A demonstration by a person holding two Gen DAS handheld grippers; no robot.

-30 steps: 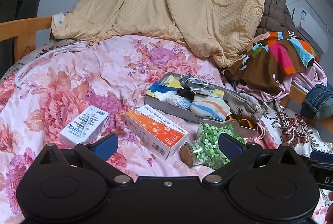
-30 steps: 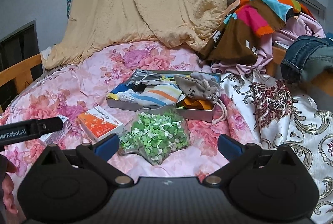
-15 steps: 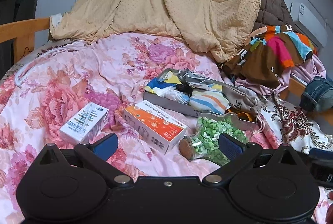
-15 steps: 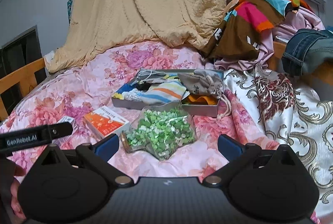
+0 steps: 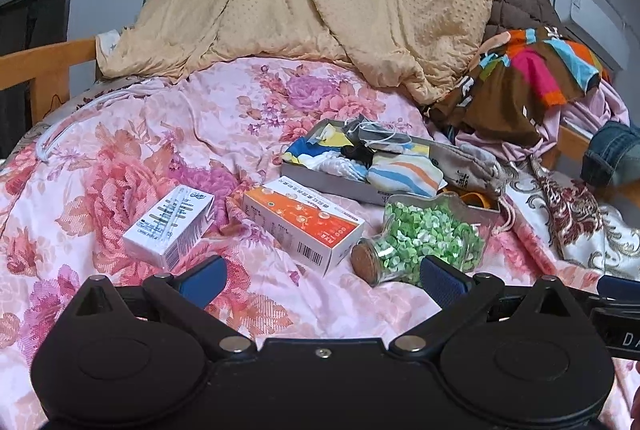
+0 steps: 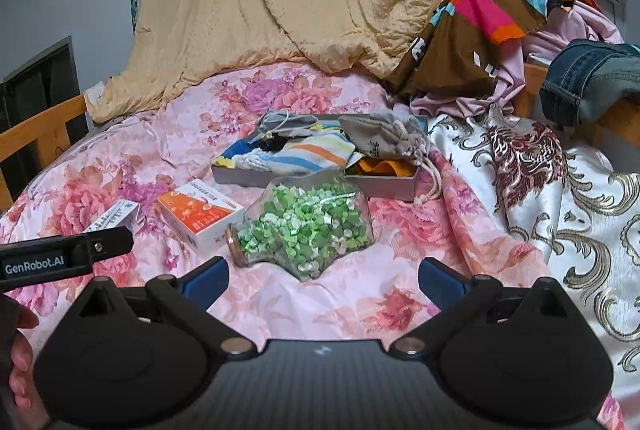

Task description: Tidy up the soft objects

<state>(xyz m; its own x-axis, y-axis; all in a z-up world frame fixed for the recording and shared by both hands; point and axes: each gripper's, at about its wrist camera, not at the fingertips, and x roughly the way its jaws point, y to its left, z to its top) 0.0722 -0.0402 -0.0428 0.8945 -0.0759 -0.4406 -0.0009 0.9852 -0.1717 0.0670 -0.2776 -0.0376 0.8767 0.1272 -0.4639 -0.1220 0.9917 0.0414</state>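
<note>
A shallow grey tray (image 5: 340, 186) sits at the centre of the left wrist frame on a pink floral bedspread (image 5: 160, 134), packed with soft things: a striped blue, orange and white cloth (image 5: 404, 176), white and blue-yellow pieces at its left end, and a grey drawstring pouch (image 6: 384, 138) slumped over its right end above an orange cloth (image 6: 384, 168). The tray's long axis runs from upper left down to lower right in the left wrist view, nearly level in the right wrist view. Just in front lies a glass jar (image 6: 304, 226) of green bits on its side, cork toward the lower left, beside an orange-and-white box (image 5: 304, 222) and a white box (image 5: 170, 226). The left gripper (image 5: 320, 276) and the right gripper (image 6: 322, 276) both stand spread wide, holding nothing, low in their frames.
</note>
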